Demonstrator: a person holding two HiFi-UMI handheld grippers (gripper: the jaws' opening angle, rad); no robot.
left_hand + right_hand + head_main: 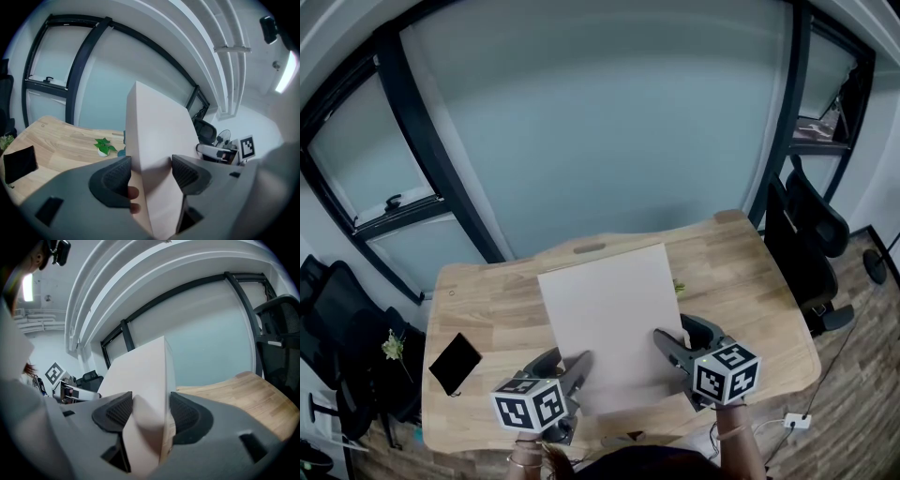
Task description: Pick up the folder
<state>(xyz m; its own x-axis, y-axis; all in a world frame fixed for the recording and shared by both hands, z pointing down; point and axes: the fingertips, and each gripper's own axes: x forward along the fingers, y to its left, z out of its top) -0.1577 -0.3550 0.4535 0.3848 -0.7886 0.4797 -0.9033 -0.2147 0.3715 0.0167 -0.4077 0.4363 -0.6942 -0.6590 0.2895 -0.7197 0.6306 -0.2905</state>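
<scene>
1. Head view shows the left tool [565, 362] and the right tool [686, 336] each holding a near corner of the pale folder [609, 309], which spreads between them over the wooden surface [487, 305]
2. Left gripper view has both pads pressed against the folder's faces, so that tool is clamped on it. The right gripper view shows the same hold, with the jaws standing fairly wide because the folder bows between them
3. We judge the grasp as made on both sides. The folder slopes up and away from the tools, so the lift looks under way, and what is left is to bring it clear of the surface
4. No view shows the folder's underside, so its far edge may possibly still rest on the surface. Its near edge is cut off behind the marker cubes [727, 370]. The small green plant [104, 145] is nearly covered in the head view, and the flat black object [455, 363] is too dark to identify
</scene>
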